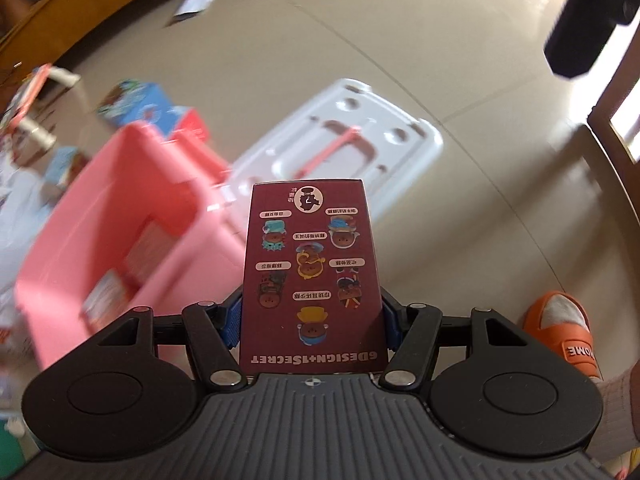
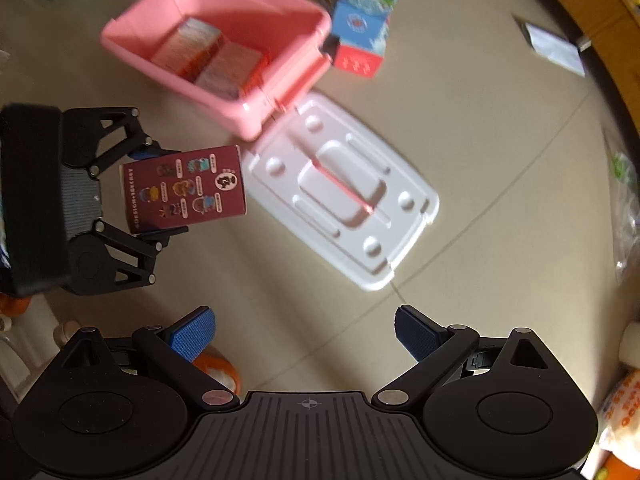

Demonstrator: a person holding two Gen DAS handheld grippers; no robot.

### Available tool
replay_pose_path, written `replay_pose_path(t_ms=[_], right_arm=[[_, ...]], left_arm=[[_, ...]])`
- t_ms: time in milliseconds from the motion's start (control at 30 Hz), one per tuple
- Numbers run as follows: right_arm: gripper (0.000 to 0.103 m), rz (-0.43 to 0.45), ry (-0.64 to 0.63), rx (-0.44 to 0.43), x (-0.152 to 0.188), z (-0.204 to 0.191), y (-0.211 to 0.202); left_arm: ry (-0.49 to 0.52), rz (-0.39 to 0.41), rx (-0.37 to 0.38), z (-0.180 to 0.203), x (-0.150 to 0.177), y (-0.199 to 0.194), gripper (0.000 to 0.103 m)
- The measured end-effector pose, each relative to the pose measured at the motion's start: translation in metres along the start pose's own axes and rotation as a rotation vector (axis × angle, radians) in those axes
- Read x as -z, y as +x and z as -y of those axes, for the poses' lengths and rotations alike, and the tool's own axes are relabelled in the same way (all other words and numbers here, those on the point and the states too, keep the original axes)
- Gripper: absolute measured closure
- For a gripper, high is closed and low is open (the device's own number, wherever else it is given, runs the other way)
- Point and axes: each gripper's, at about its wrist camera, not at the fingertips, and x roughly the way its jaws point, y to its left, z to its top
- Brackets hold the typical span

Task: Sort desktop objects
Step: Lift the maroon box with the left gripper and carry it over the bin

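My left gripper is shut on a maroon toy box printed with cartoon figures and holds it in the air above the floor. In the right wrist view the same box hangs in the left gripper just in front of the pink bin. The pink bin stands open on the floor with two red-and-white boxes inside. My right gripper is open and empty, low over the floor, short of the white lid.
The bin's white lid lies flat on the tiled floor right of the bin. A blue-and-red carton stands behind the bin. More packages lie at the far left. An orange slipper is at the right. A wooden edge curves along the back.
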Motion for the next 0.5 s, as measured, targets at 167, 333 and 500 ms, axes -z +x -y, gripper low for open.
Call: replay_pose_path(t_ms=[167, 333, 500], right_arm=[[0.008, 0.026, -0.033, 0.023, -0.011, -0.011, -0.009], [0.008, 0.038, -0.061, 0.041, -0.028, -0.026, -0.013], [0.008, 0.051, -0.103, 0.051, -0.044, -0.045, -0.014]], left_arm=[[-0.046, 0.033, -0.079, -0.022, 0.009, -0.026, 0.039], [-0.173, 0.046, -0.098, -0.053, 0.012, -0.049, 0.039], [-0.244, 0.066, -0.152, -0.082, 0.014, -0.067, 0.039]])
